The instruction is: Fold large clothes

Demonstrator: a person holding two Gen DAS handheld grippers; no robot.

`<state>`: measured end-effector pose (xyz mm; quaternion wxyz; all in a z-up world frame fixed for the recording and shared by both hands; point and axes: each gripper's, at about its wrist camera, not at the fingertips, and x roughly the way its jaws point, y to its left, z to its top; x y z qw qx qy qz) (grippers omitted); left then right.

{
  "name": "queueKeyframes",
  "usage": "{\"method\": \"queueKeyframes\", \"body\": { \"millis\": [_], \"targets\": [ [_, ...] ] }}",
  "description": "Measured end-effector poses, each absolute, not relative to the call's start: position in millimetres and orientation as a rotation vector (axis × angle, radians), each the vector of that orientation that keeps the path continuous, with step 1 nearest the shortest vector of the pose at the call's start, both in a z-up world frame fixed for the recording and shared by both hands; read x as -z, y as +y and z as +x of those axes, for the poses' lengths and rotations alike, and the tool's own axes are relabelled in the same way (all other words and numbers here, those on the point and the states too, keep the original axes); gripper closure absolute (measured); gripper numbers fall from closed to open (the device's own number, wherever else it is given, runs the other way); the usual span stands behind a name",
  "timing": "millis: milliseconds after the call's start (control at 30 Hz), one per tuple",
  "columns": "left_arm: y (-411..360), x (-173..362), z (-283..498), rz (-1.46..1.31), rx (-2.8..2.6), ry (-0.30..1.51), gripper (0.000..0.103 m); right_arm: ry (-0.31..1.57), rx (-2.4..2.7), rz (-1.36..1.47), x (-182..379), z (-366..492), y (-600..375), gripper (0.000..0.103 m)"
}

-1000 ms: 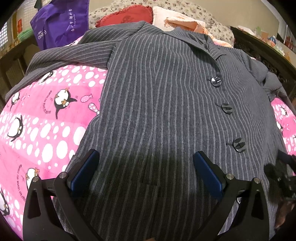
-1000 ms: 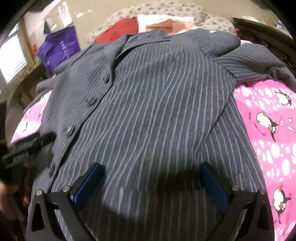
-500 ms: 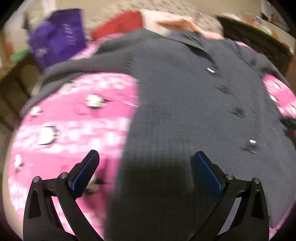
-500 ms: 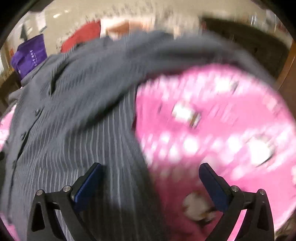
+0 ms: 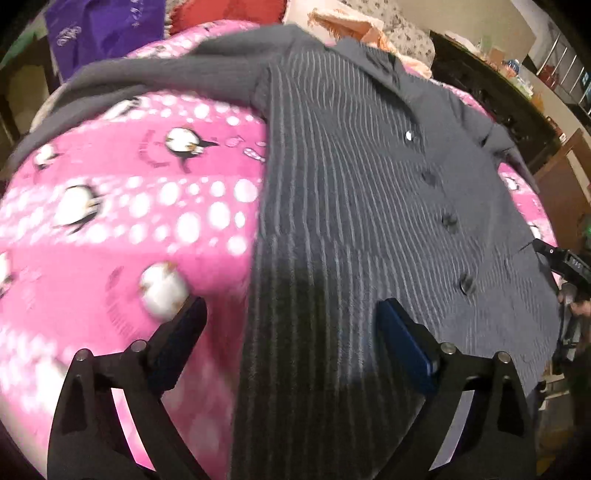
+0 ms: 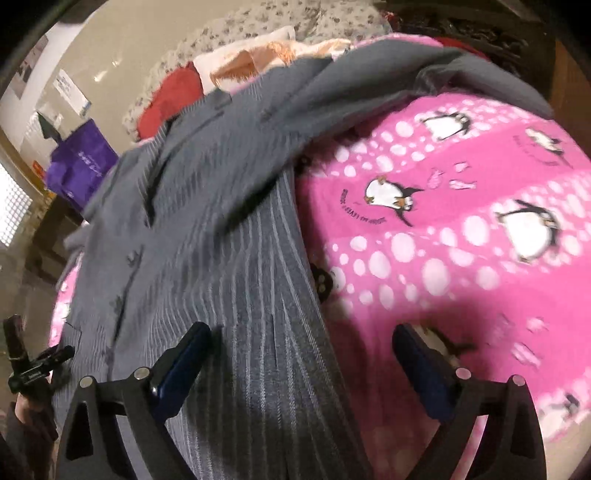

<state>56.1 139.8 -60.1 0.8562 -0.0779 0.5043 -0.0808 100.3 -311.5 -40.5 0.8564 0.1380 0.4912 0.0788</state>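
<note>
A large grey pinstriped jacket (image 5: 369, 206) lies spread face up on a pink penguin blanket (image 5: 110, 221), its buttons running down the front. My left gripper (image 5: 290, 325) is open and empty, straddling the jacket's left side edge near the hem. In the right wrist view the jacket (image 6: 207, 258) lies on the blanket (image 6: 461, 221), and my right gripper (image 6: 301, 347) is open and empty over the jacket's right side edge. One sleeve stretches out at each side toward the far end.
Pillows and a red cushion (image 5: 236, 9) lie at the bed's head, with a purple bag (image 5: 103, 26) at the far left. Dark wooden furniture (image 5: 491, 85) stands at the right. The other gripper (image 5: 569, 262) shows at the right edge.
Both grippers have swung outward from over the jacket's middle: the left one to its left edge, the right one to its right edge. Both stay open.
</note>
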Motion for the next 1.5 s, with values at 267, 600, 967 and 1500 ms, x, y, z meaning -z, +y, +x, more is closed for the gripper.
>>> {"method": "queueKeyframes", "body": {
  "millis": [267,600,967,1500],
  "targets": [
    [147,70,-33,-0.348,0.202,1.042,0.008,1.057,-0.194,0.306,36,36,-336,0.005],
    [137,48,-39,-0.146,0.056,0.974,0.008,0.924,-0.130,0.015,-1,11,-318,0.005],
    [76,88,74,-0.231,0.067,0.993,0.007,0.885,-0.317,-0.106,16,78,-180,0.000],
    [61,119,79,-0.111,-0.092,0.917,0.000,0.916,-0.277,0.021,80,111,-162,0.000]
  ]
}}
